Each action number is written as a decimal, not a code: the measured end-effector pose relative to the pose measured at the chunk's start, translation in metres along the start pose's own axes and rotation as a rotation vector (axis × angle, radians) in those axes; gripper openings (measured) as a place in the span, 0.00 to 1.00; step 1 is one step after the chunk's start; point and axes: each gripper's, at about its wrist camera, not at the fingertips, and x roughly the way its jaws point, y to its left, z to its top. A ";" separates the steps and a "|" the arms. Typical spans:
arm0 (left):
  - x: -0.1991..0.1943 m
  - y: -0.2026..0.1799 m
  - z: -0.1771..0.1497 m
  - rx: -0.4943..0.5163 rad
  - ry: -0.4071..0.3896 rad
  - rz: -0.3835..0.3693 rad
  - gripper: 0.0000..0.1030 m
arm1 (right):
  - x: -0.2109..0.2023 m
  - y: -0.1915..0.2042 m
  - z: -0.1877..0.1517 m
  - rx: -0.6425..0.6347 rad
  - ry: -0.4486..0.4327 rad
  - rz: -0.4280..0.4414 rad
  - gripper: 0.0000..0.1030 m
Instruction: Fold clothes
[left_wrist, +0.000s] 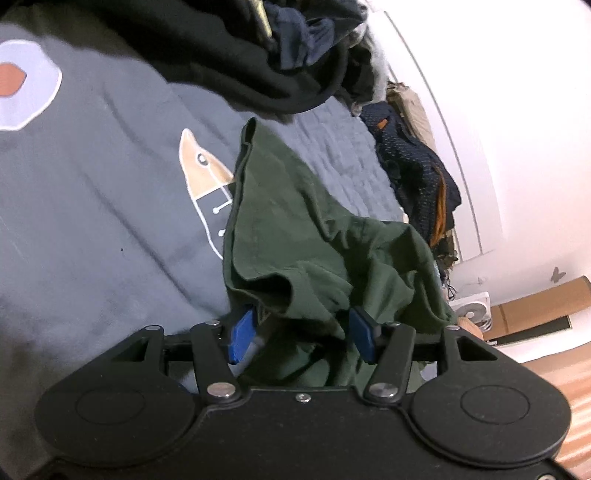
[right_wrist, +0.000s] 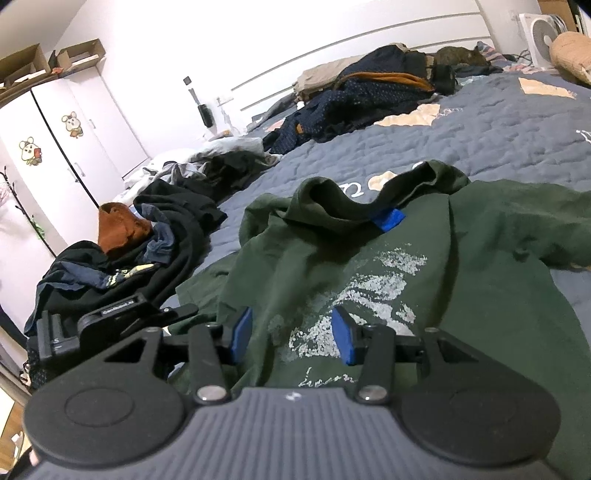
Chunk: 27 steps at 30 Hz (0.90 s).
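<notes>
Green T-shirt (left_wrist: 295, 236) lies bunched on a grey-blue quilted bedspread (left_wrist: 92, 221), seen first from the left wrist camera, where the left gripper (left_wrist: 301, 334) has its blue pads (left_wrist: 242, 334) spread wide with a fold of the shirt's fabric draped between and over them; the jaws are parted, not clenched, and whether the pads touch the cloth cannot be told. Ahead of the tool and slightly to its left a heap of black clothing (left_wrist: 258, 62) crowds the far edge of the shirt, while farther ahead on the right a dark dotted garment (left_wrist: 413, 166) is piled against the white wall, with a white fan (left_wrist: 472, 310) and a cardboard box (left_wrist: 535, 302) off to the tool's right. From the right wrist camera, the same green T-shirt (right_wrist: 369, 258) spreads directly in front of the right gripper (right_wrist: 291, 334), its cracked white print facing up and its collar with a blue tag (right_wrist: 388, 219) farther ahead; this tool too is released, blue pads (right_wrist: 242, 330) held apart just above the fabric. To its left sits the left gripper (right_wrist: 122, 314) at the shirt's edge, beyond it a pile of black clothes topped by a rust-brown item (right_wrist: 120, 230). Far ahead, more dark garments (right_wrist: 362, 96) lie heaped across the bedspread (right_wrist: 498, 129), and a white wardrobe (right_wrist: 55, 129) with cartoon stickers stands at far left.
</notes>
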 end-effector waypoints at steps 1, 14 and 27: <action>0.002 0.001 0.001 -0.005 -0.003 0.004 0.53 | 0.000 -0.001 0.000 0.002 0.003 -0.001 0.45; -0.003 -0.009 0.012 0.118 -0.095 0.072 0.08 | 0.002 -0.007 0.001 0.015 0.016 -0.003 0.45; -0.090 -0.064 0.027 0.435 -0.398 0.317 0.06 | 0.002 -0.015 0.003 0.038 0.021 -0.011 0.46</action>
